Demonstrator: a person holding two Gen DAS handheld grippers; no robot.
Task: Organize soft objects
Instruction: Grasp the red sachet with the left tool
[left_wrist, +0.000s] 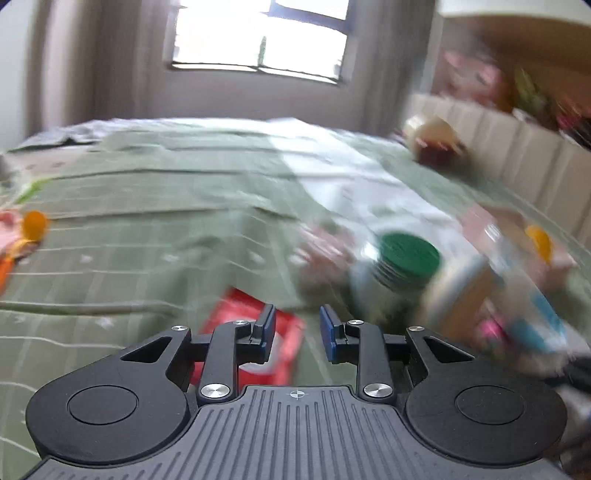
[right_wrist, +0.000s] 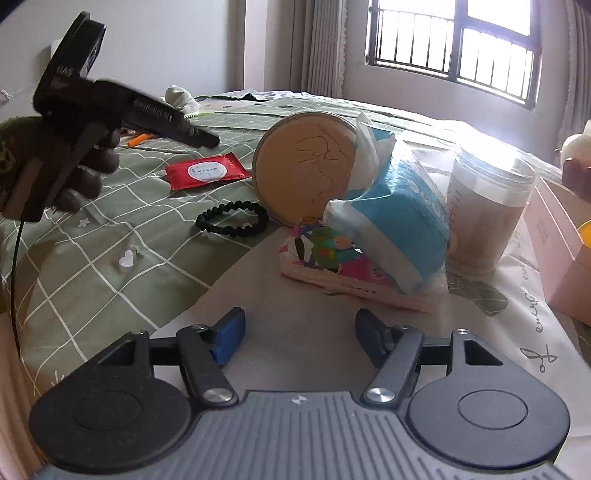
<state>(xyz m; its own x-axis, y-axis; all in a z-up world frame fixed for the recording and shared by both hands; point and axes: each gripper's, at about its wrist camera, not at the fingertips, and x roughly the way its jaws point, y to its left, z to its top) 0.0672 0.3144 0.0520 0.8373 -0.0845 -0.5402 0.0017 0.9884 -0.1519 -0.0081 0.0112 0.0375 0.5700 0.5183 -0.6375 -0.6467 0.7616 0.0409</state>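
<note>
Standing on the bed (right_wrist: 92, 236), a clear jar (right_wrist: 484, 218) holds beige contents.

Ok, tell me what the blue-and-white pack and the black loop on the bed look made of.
Blue-and-white pack: thin glossy plastic film, crinkled and puckered at its ends, probably around something soft. Black loop: looks like matte braided cord or beads; too small to tell which.

Bed (right_wrist: 92, 254): blue tissue pack (right_wrist: 402, 218) against round tan pouch (right_wrist: 306, 166); red sachet (right_wrist: 205, 171); black bracelet (right_wrist: 232, 219); right gripper (right_wrist: 300, 332) empty, jaws apart.
</note>
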